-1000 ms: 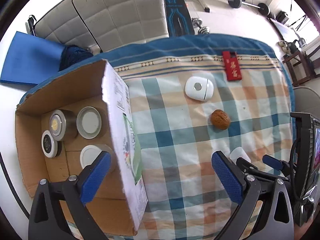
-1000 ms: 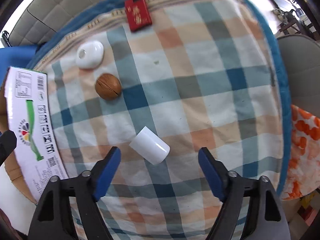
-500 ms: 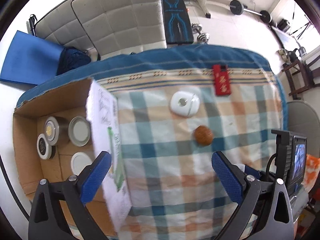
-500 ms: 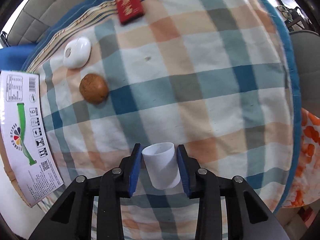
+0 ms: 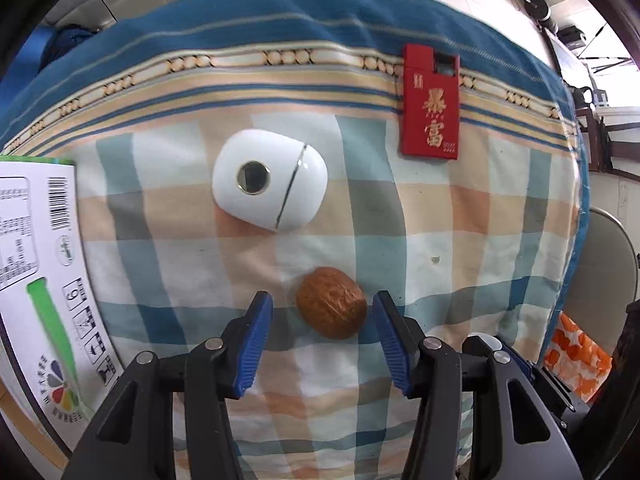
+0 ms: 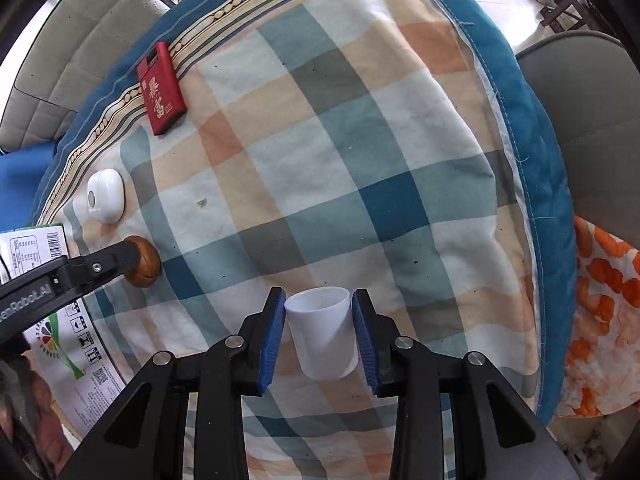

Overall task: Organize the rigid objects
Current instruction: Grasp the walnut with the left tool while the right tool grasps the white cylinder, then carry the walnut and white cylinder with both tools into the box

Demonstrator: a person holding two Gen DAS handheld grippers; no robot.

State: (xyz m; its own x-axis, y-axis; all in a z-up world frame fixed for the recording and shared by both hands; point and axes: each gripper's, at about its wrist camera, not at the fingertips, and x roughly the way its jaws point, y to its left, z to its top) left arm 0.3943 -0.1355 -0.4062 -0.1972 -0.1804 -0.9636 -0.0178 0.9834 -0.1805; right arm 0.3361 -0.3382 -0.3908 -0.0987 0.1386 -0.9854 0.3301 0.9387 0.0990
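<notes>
Down over the walnut [image 5: 331,303] now with the left hand-held gripper [image 5: 324,338], jaws just closing in but not yet pinching: pads either side, a sliver of gap on the right, more on the left. Walnut dead ahead between the pads, long axis running near-right to far-left, slightly skewed to the closing line. Looks like a squeeze away from a grip, though the round shell may roll toward the wider left gap.

Over to the right hand-held gripper [image 6: 320,334]: clamped on the white cup [image 6: 322,334], mouth facing far, both blue pads pressed on its wall.

Outward from there: white oval case [image 5: 269,181] just beyond the walnut, far-left of it, apart. Red packet [image 5: 430,114] farther still, far-right, at the striped border of the checked cloth [image 5: 440,216] over the tabletop. Cardboard box [image 5: 38,264] at the left edge, its printed wall near the left hand-held gripper. Open cloth to the right of the walnut, plenty of room to lift; cloth edge and a grey chair [image 6: 580,120] well off right.
</notes>
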